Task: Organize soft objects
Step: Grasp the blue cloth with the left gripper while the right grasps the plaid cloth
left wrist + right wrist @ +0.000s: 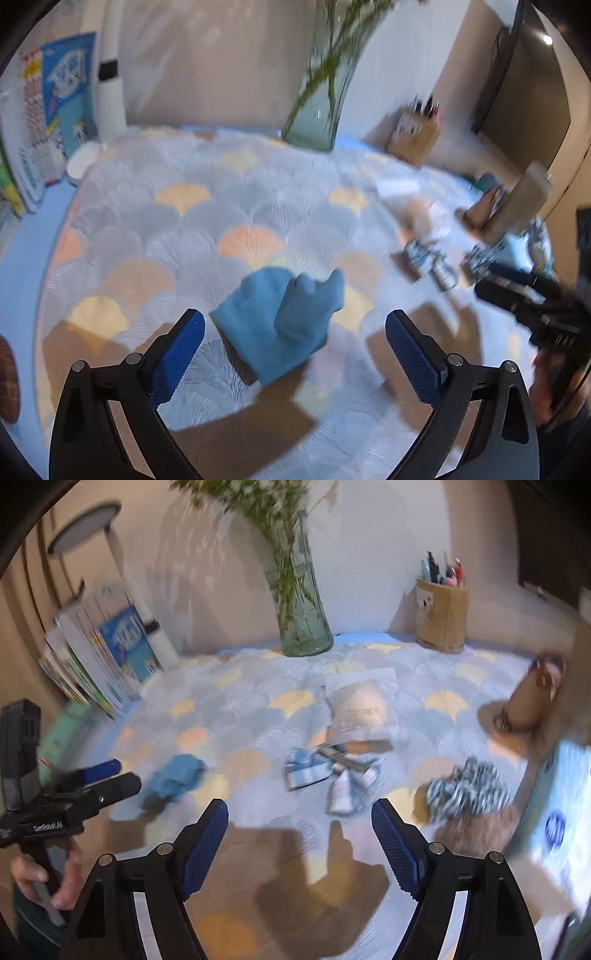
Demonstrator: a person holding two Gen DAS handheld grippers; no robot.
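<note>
A crumpled blue cloth (280,321) lies on the patterned tablecloth (221,206), just ahead of my open, empty left gripper (295,339). The cloth also shows in the right wrist view (173,775), where the left gripper (103,775) hangs beside it. My right gripper (299,827) is open and empty above the cloth-covered table. Ahead of it lie a blue-and-white checked cloth (308,770), small white socks (341,792), a clear bag with a beige item (364,710), and a black-and-white patterned fabric (467,794) to the right.
A glass vase with green stems (301,624) stands at the back, a pen holder (441,618) at the back right, books (107,657) and a white lamp (122,554) at the left. A brown bag (532,698) and a light blue box (561,812) are at the right.
</note>
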